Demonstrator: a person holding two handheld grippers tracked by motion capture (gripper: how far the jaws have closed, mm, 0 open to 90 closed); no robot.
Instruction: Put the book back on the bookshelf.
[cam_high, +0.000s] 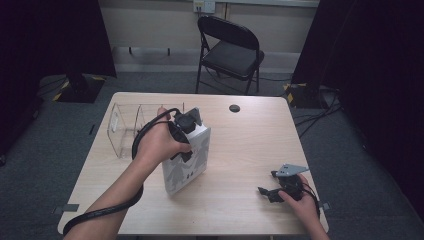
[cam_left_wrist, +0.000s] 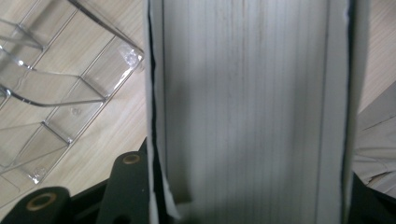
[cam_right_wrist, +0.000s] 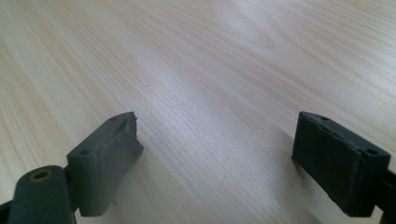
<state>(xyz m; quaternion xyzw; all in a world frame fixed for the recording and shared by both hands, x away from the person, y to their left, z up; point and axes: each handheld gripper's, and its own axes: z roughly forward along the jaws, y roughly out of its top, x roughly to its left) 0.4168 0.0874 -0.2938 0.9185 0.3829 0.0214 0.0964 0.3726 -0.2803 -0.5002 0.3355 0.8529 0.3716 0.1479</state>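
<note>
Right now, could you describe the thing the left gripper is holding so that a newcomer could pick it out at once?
Start at the wooden table and look left of its middle, where the left gripper clamps from above. There stands a thick white book, upright, its page edges showing between pale covers. Unlike the clear plastic organizer just behind it, it is opaque and patterned with grey shapes.
</note>
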